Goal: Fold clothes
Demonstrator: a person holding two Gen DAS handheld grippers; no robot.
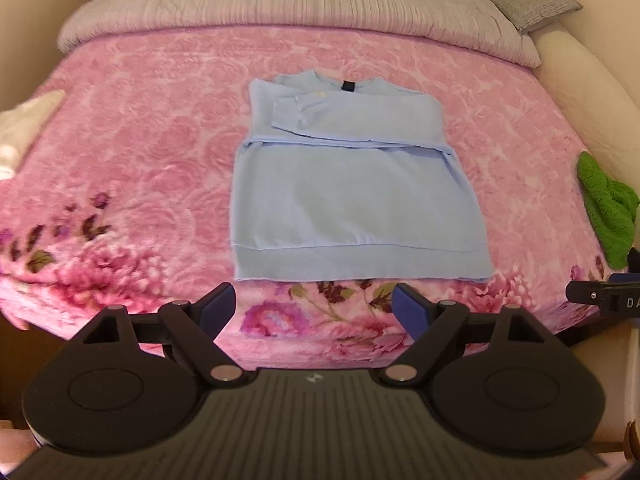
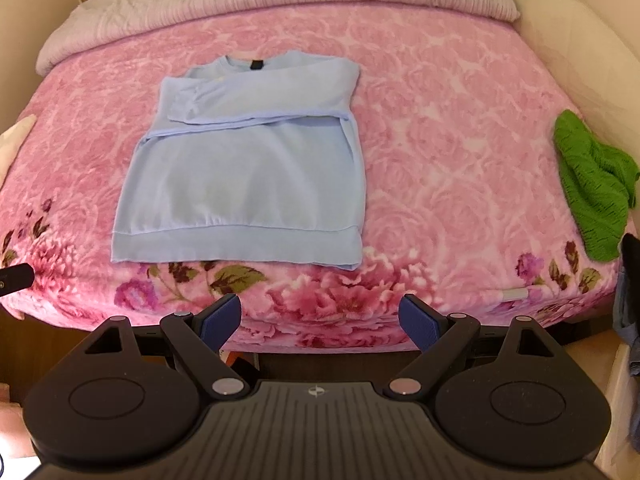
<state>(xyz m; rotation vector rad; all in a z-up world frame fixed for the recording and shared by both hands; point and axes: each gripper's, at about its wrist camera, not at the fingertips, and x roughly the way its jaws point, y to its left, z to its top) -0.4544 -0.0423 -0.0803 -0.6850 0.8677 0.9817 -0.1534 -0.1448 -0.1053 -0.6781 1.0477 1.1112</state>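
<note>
A light blue sweatshirt lies flat on the pink floral blanket, sleeves folded across its chest, hem toward me. In the right wrist view the sweatshirt sits left of centre on the same blanket. My left gripper hangs open just short of the hem, over the blanket's near edge, nothing between its blue pads. My right gripper is also open and empty, near the bed's front edge, below and right of the hem's right corner.
A green knitted garment lies at the right edge of the bed, also seen as a green garment. A pale cloth rests at the left edge. A grey quilt and a grey pillow lie at the far end.
</note>
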